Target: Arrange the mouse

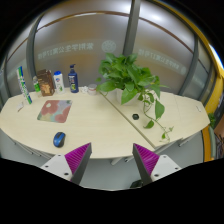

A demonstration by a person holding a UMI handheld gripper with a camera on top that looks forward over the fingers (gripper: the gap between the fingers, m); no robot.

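On the pale table [100, 120], at about ten o'clock from the gripper [112, 158], lies the blue mouse [59, 139], below the mousepad [55, 110]. It looks light, rigid, smooth-shelled; gripping its flanks seems wisest. Jaws stand spread, empty. A potted plant [132, 78] sits beyond.

Blue mouse [59, 139], pink-patterned mousepad [55, 110], green plant [133, 82], beige desk [100, 125].

Two-finger handheld gripper, seen from its own camera

The gripper [110, 160] shows two dark grey, wedge-shaped fingers tapering toward their tips, each carrying a bright magenta pad [78, 156] with fine ribbing on its inner face; a wide gap lies between the fingers.
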